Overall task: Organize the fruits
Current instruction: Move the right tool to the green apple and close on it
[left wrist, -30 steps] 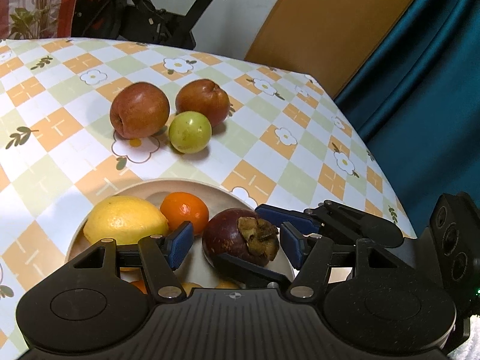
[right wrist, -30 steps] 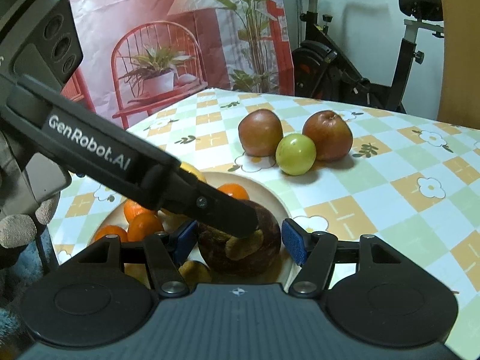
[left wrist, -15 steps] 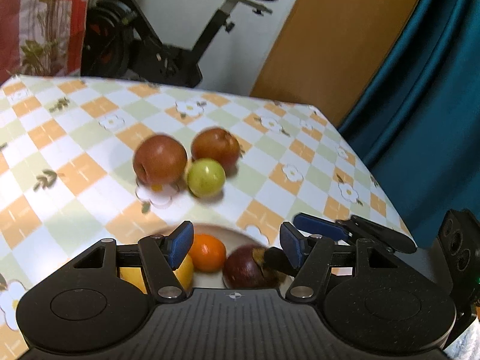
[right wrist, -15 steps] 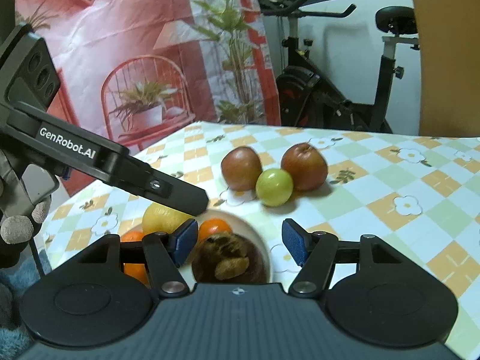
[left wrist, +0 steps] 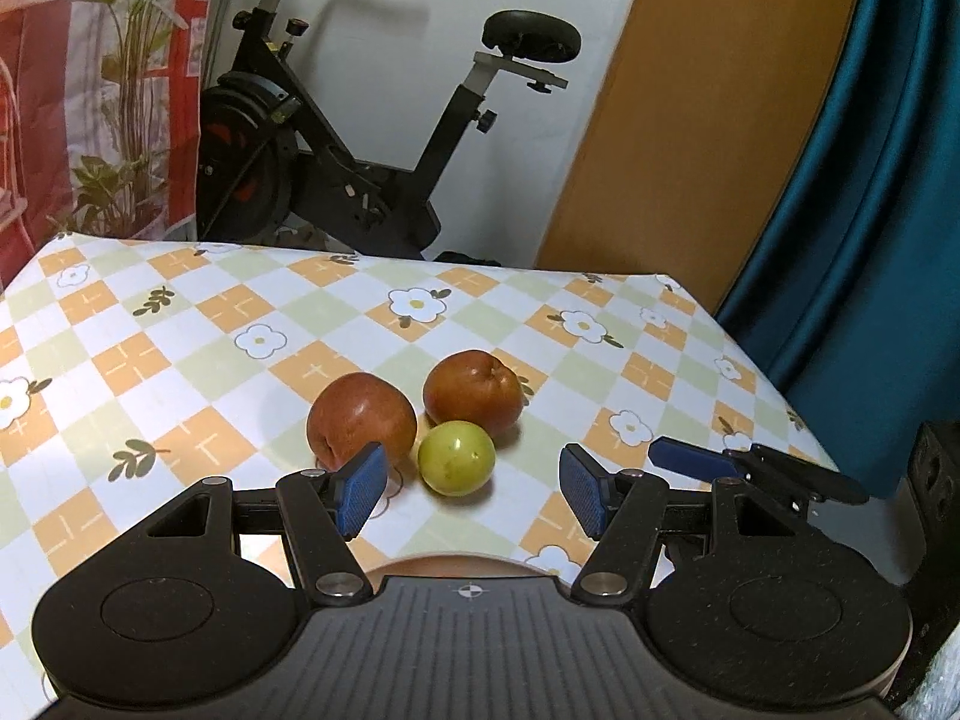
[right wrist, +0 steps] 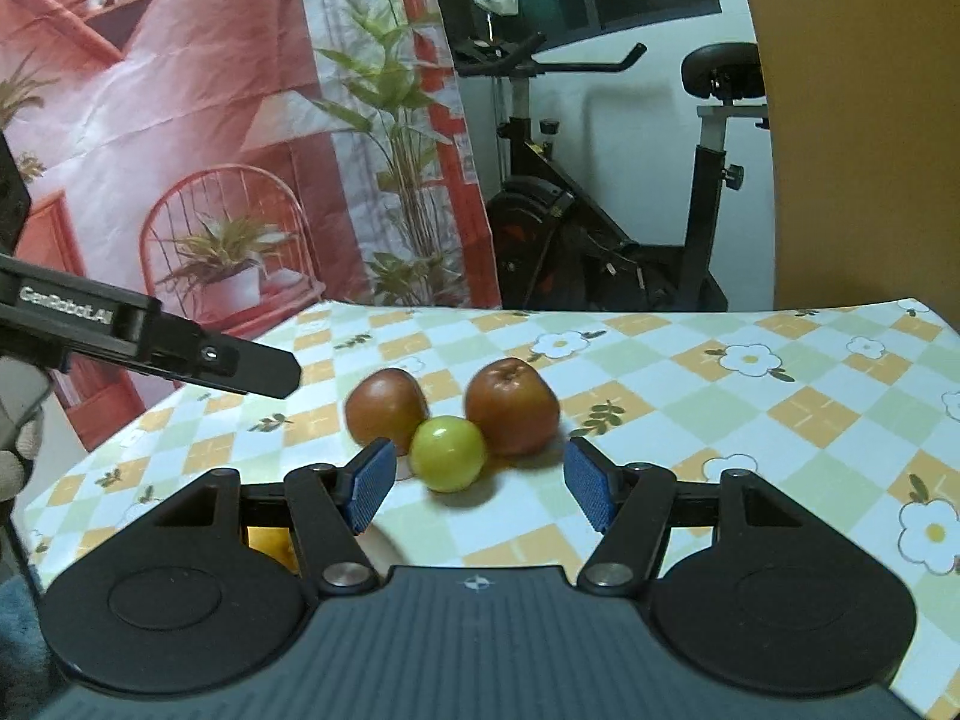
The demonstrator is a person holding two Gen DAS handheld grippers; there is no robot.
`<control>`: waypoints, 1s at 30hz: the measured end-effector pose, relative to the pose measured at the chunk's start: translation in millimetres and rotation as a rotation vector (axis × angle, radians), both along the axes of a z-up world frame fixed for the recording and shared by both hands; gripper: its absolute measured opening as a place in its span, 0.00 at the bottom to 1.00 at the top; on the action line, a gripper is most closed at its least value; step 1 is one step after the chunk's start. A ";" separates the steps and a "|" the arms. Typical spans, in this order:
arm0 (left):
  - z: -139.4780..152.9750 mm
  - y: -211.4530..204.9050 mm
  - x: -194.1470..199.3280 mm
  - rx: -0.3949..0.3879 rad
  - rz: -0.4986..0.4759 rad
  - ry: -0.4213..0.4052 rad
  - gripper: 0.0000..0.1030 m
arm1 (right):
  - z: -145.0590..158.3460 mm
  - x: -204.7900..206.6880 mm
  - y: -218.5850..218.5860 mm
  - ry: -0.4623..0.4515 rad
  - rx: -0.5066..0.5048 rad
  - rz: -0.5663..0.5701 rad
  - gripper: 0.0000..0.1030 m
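Two reddish-brown fruits [left wrist: 361,417] [left wrist: 472,390] and a small green fruit [left wrist: 456,456] lie together on the checked tablecloth. They also show in the right wrist view: the brown ones [right wrist: 387,406] [right wrist: 511,407] and the green one [right wrist: 447,453]. My left gripper [left wrist: 471,495] is open and empty, raised just short of them. My right gripper [right wrist: 480,492] is open and empty, also short of them. Only the plate's rim [left wrist: 447,566] shows under the left gripper; its fruits are hidden.
An exercise bike [left wrist: 360,138] stands behind the table. A blue curtain [left wrist: 870,180] hangs right of the table's far right corner [left wrist: 666,279]. The left gripper's finger [right wrist: 180,354] reaches in at the left of the right wrist view.
Both grippers have risen and drawn back from the plate, leaving the dark purple fruit in it. The plate's fruits have dropped out of view; the three loose fruits now sit between the fingers.
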State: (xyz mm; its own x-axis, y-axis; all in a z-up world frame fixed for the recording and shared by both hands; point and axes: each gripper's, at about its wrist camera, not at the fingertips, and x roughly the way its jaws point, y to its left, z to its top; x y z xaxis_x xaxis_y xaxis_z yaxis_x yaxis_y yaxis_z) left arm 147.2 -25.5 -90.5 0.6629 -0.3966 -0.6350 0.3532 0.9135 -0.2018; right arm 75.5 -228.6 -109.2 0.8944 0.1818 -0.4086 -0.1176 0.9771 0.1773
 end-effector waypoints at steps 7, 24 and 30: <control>-3.8 -3.8 13.6 0.034 0.000 0.010 0.64 | -12.6 19.7 -6.7 0.044 -0.034 -0.006 0.65; -17.7 -0.4 42.9 0.028 0.037 0.103 0.57 | -30.3 70.2 14.2 0.123 -0.092 0.176 0.67; -18.0 1.6 47.0 0.015 0.031 0.113 0.50 | -35.0 80.3 20.2 0.118 -0.095 0.226 0.58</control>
